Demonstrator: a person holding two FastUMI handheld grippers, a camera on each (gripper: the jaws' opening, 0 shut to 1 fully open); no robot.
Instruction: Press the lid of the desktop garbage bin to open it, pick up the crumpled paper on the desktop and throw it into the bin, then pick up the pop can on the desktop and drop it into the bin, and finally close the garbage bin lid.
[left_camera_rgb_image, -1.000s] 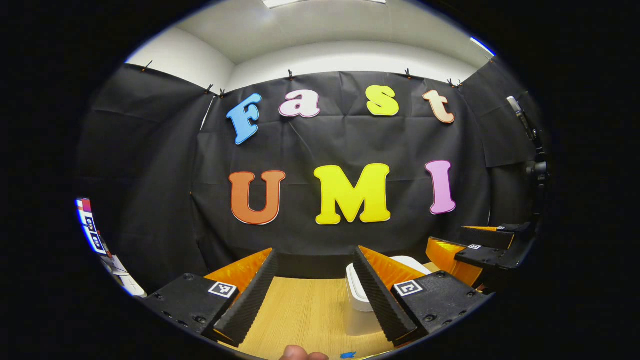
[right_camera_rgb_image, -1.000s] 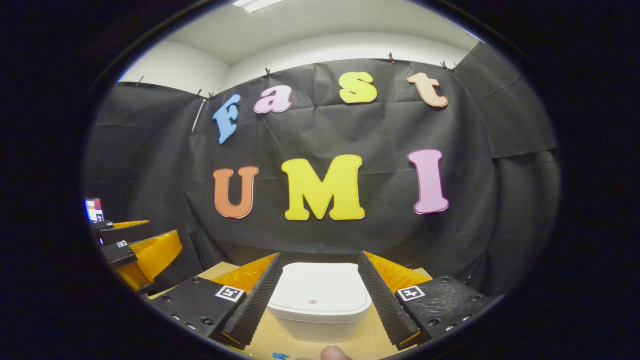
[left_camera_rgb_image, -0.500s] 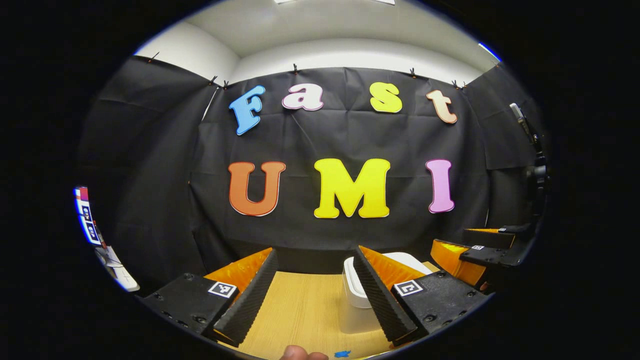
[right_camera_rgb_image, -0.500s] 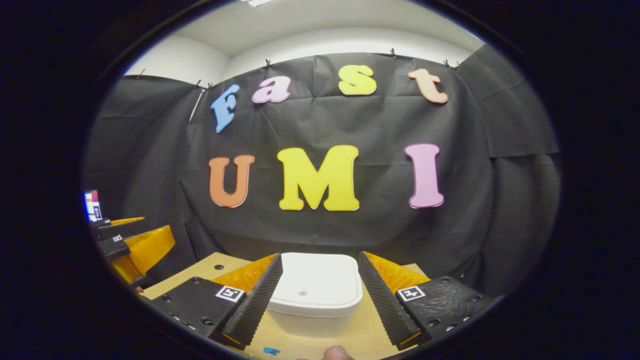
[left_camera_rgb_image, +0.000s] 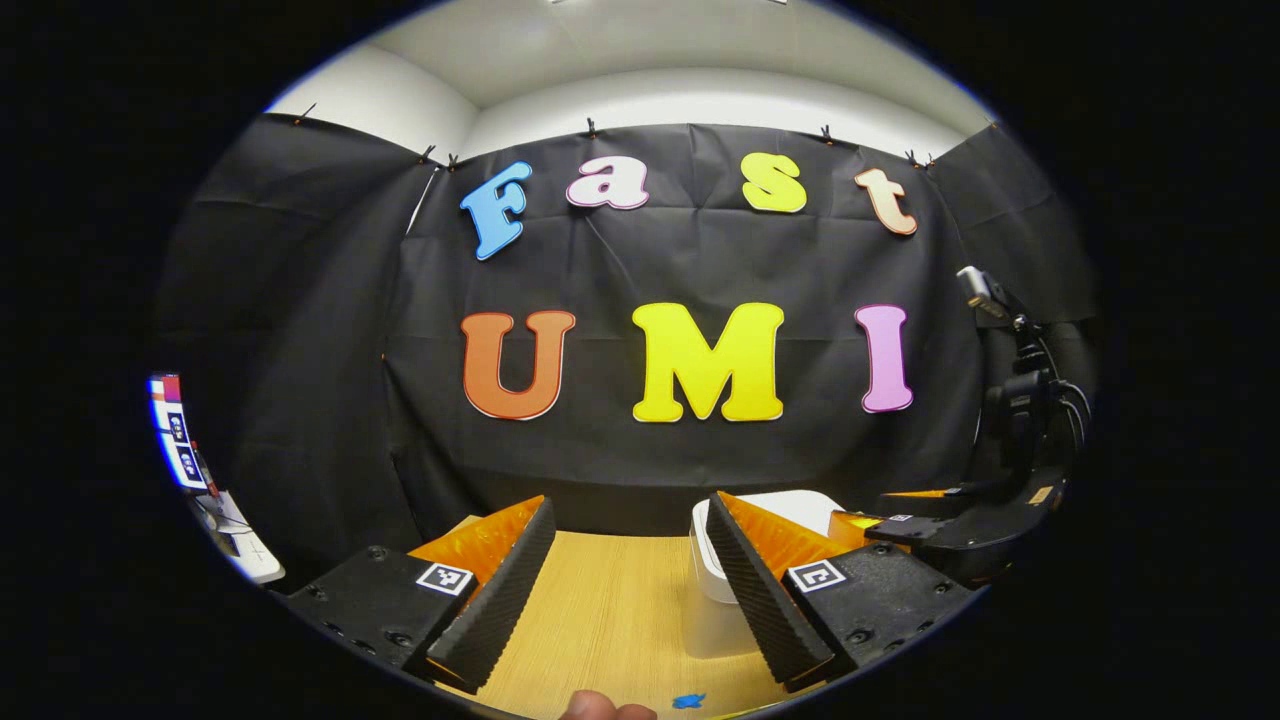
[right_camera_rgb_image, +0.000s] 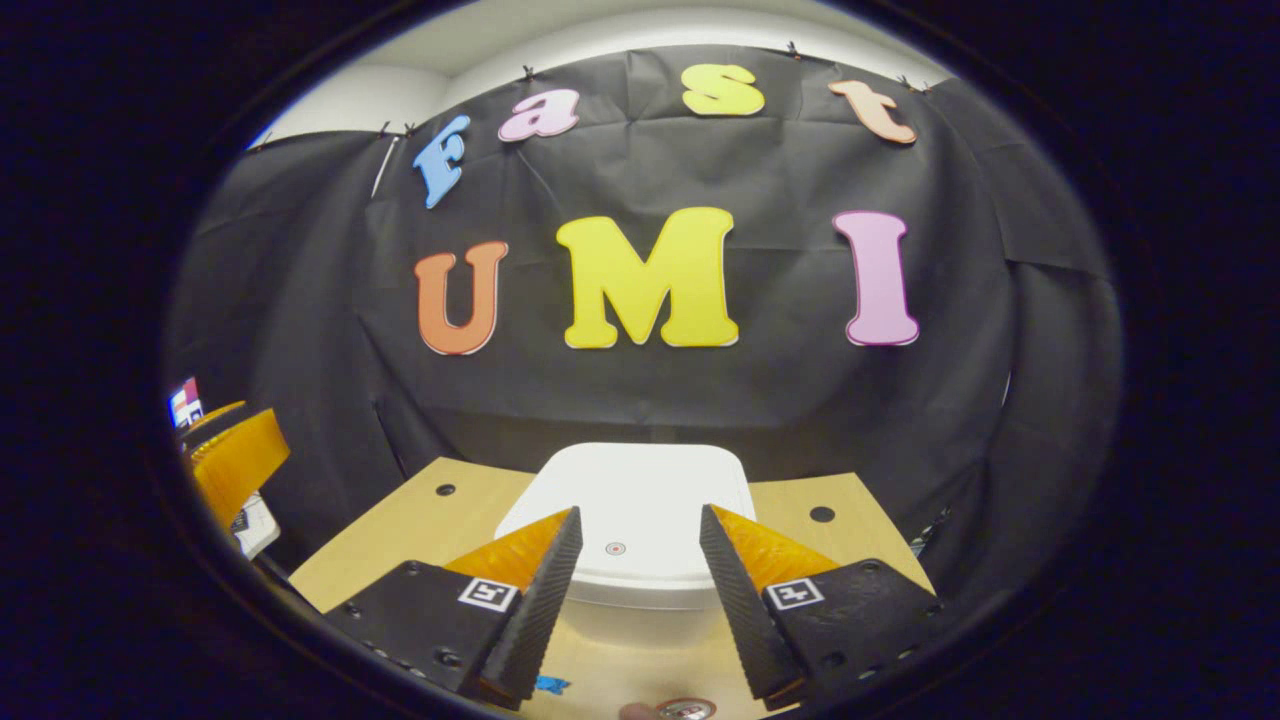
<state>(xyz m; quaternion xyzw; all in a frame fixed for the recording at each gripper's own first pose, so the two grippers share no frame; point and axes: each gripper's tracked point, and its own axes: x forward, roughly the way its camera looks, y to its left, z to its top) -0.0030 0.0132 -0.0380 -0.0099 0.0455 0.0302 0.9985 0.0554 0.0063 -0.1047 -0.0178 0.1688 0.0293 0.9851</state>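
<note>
Standing by the booth, I see the left tool held low over the wooden table, its two fingers spread wide apart with only bare wood between them. Just past its right-hand finger sits the white garbage bin, partly hidden behind that finger, its lid down. Farther to that side the right tool reaches in over the bin's top. A small blue mark lies on the table near the lower edge, and a fingertip peeks in beside it.

From the right gripper view, the left tool's finger shows far off to the left. The right tool hangs above the bin lid, fingers open, gripping nothing; whether they touch the lid I cannot tell. The lid is shut, and a small round dot on it lies straight between the two fingers. Beyond the bin, small dark holes mark the table on both sides
</note>
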